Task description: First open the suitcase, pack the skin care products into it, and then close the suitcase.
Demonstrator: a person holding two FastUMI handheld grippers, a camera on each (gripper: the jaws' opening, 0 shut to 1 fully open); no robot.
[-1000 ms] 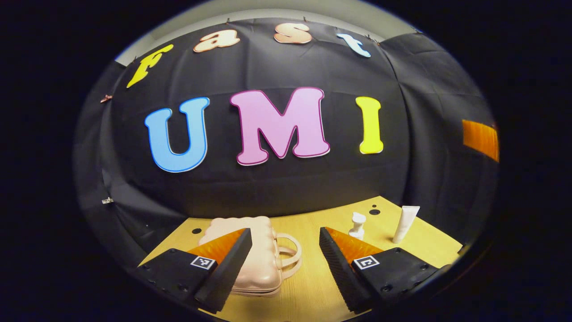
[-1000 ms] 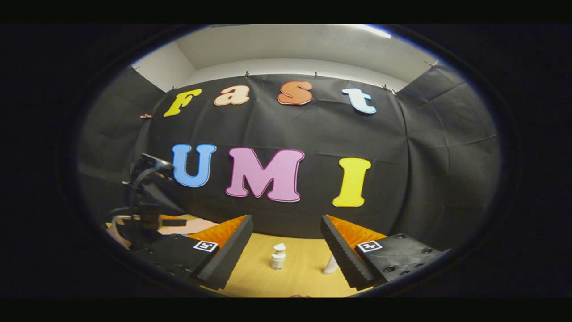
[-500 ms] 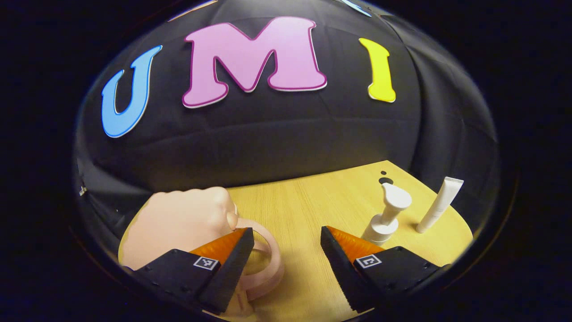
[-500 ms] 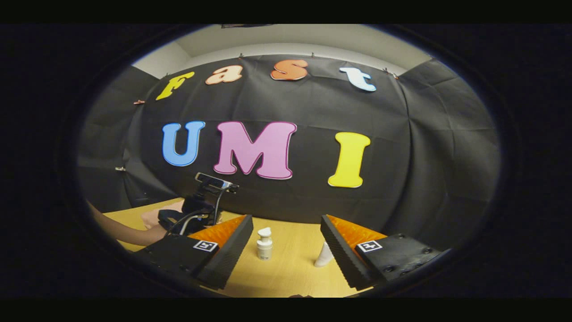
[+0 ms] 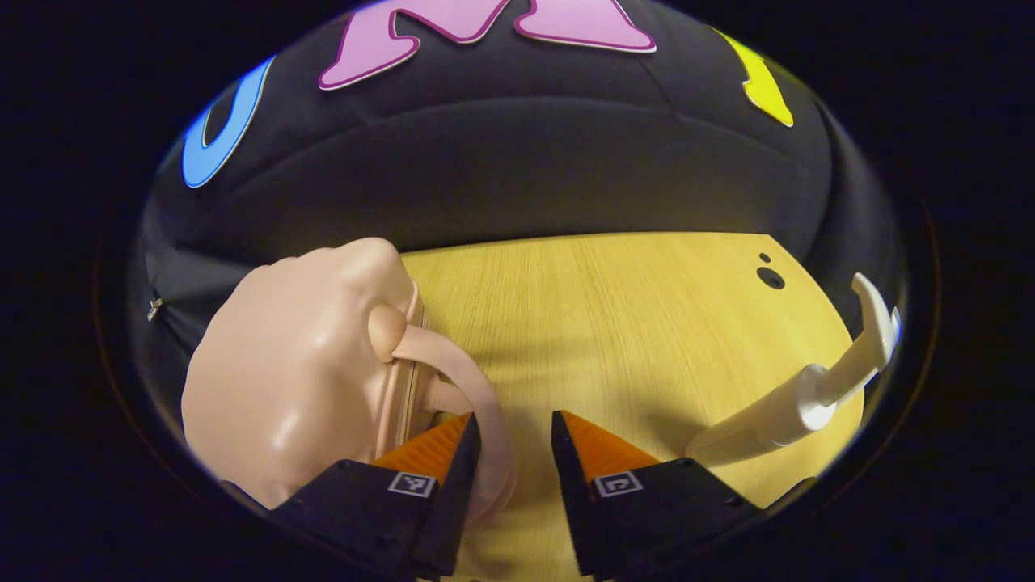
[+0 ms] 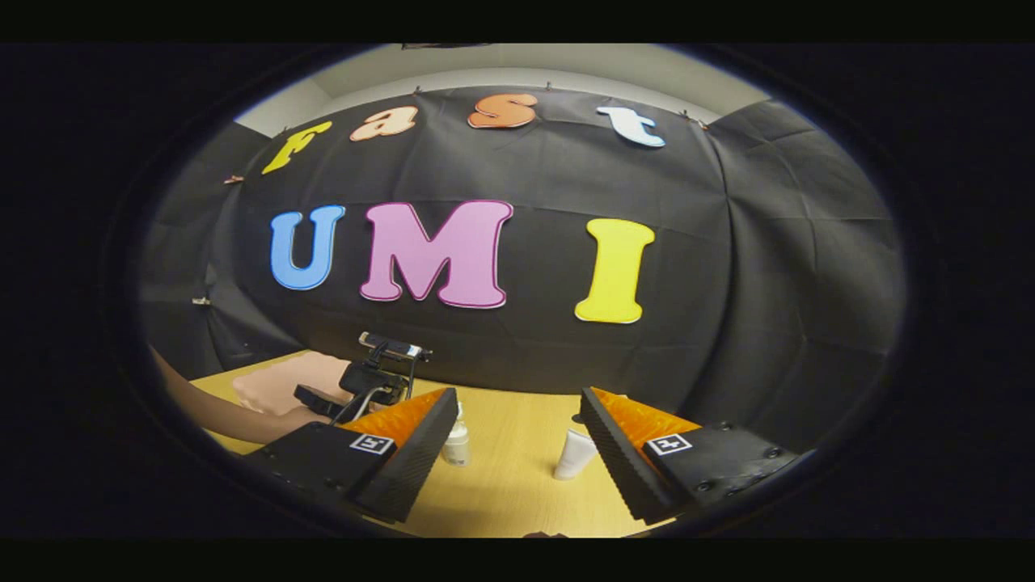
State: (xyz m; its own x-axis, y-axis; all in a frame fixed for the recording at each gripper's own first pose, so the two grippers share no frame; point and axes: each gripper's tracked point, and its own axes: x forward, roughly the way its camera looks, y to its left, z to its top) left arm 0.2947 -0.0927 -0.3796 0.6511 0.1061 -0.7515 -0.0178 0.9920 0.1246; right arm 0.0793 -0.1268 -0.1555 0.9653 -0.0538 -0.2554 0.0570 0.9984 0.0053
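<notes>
Two grippers are in play, and opening the suitcase is the step in hand. Nearest in the left gripper view, the left gripper has its jaws narrowed around the suitcase handle; the loop passes between them, though I cannot tell whether both press on it. Just beyond lies the pink suitcase, shut, on the desk, with the pump bottle well apart to its right. In the right gripper view, the right gripper hangs with jaws wide and empty, and past them stand that bottle and a white tube. Next, probably, a firm pinch on the handle, then lifting the lid.
</notes>
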